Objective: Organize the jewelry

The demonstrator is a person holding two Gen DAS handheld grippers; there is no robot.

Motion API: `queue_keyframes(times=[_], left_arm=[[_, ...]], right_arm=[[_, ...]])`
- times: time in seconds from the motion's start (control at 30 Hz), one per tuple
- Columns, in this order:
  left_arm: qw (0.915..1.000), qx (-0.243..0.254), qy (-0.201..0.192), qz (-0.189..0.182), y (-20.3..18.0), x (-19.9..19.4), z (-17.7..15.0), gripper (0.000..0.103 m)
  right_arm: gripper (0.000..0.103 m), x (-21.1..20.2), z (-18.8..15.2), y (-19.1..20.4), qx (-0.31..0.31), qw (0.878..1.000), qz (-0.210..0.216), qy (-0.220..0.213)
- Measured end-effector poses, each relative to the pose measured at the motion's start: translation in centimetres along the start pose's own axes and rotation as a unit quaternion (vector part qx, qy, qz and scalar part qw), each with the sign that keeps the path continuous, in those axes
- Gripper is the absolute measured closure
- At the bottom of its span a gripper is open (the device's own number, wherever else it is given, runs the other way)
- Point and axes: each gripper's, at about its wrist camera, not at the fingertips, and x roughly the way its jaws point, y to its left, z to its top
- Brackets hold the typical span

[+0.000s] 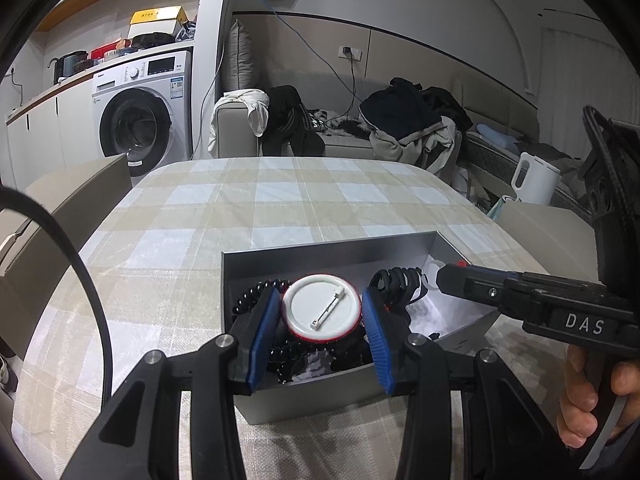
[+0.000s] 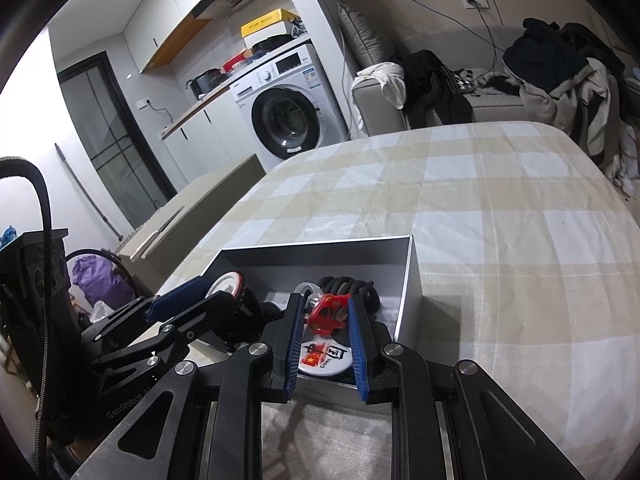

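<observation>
A grey open box [image 1: 320, 250] stands on the checked tablecloth. My left gripper [image 1: 320, 299] is shut on a round pin badge [image 1: 322, 314], white back up, red rim, held just above the box. Black coiled hair ties [image 1: 394, 280] and dark bead bracelets [image 1: 256, 294] lie inside. In the right wrist view my right gripper [image 2: 325, 301] is shut on a small red charm [image 2: 330, 314] over the box [image 2: 414, 280]. Beneath it lies a round badge with a flag print [image 2: 320, 356]. The left gripper [image 2: 208, 290] with its badge [image 2: 226, 282] shows at the left.
The tablecloth [image 1: 280, 200] stretches beyond the box to the far edge. A cardboard box [image 1: 68, 196] stands at the table's left, a white kettle [image 1: 536, 178] at the right. Behind are a sofa with clothes [image 1: 400, 120] and a washing machine [image 1: 140, 108]. A person's hand [image 1: 588, 396] grips the right tool.
</observation>
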Motion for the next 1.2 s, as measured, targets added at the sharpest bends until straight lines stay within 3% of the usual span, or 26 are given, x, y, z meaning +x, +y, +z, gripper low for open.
queue_keyframes(times=[0.67,0.83,1.03,1.17,1.2], left_arm=[[0.9998,-0.014,0.010,-0.008,0.5,0.4,-0.1,0.066],[0.9995,-0.021,0.008,-0.020,0.7,0.2,0.0,0.064],[0.9995,-0.020,0.004,-0.024,0.7,-0.5,0.0,0.035],[0.9995,-0.017,-0.004,-0.026,0.7,-1.2,-0.1,0.017],[0.9996,-0.015,-0.008,-0.022,0.7,-1.4,-0.2,0.013]], right_arm=[[0.080,-0.1,0.0,0.0,0.005,1.000,0.001,0.001],[0.073,-0.4,0.0,0.2,0.003,1.000,0.005,-0.004],[0.059,-1.2,0.0,0.4,-0.001,1.000,0.005,-0.013],[0.039,-1.7,-0.1,0.1,0.009,1.000,0.010,-0.021],[0.029,-2.1,-0.2,0.1,0.010,1.000,0.011,-0.023]])
